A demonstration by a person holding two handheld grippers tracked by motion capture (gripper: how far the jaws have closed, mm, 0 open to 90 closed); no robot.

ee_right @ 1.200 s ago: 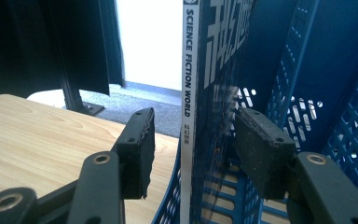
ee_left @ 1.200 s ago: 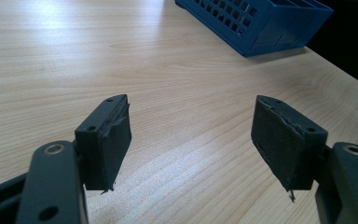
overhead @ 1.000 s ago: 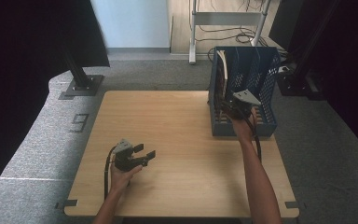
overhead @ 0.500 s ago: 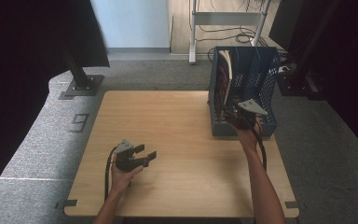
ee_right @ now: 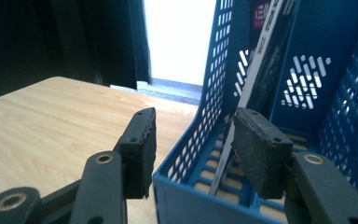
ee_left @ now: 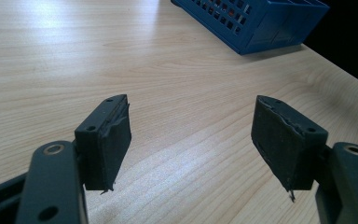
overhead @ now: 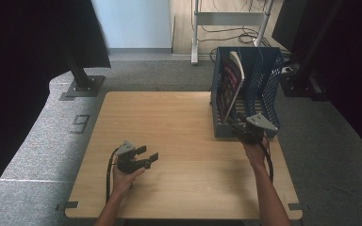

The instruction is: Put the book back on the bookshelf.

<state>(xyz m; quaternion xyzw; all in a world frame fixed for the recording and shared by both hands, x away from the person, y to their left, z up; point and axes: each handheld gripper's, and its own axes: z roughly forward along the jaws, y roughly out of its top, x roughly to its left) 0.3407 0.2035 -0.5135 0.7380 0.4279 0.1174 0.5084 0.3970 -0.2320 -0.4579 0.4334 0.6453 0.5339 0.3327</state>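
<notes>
The rack (overhead: 259, 75) stands upright on the far right part of the table (overhead: 179, 122), and a book (overhead: 233, 89) already sits inside it, leaning in the left compartment with its top edge tilted toward the divider. In the right gripper view the book's spine (ee_right: 265, 51) rises just beyond the right-hand pad, inside the rack's perforated wall (ee_right: 216, 70).

The right gripper (overhead: 245, 133) is at the rack's near end, low by its front lip. Its jaws stand moderately apart with nothing between them: one pad is outside the rack's left wall, the other just inside, so they straddle the wall without pinching it. Whether a pad touches the book is hard to tell from this angle.

The left gripper (overhead: 143, 157) rests on the near left of the table, well apart from the rack, its jaws wide open and empty over bare wood.

By the look of it, the filing is essentially done: the book is in its slot and released. What seems left is to draw the right gripper clear, and perhaps nudge the book upright
</notes>
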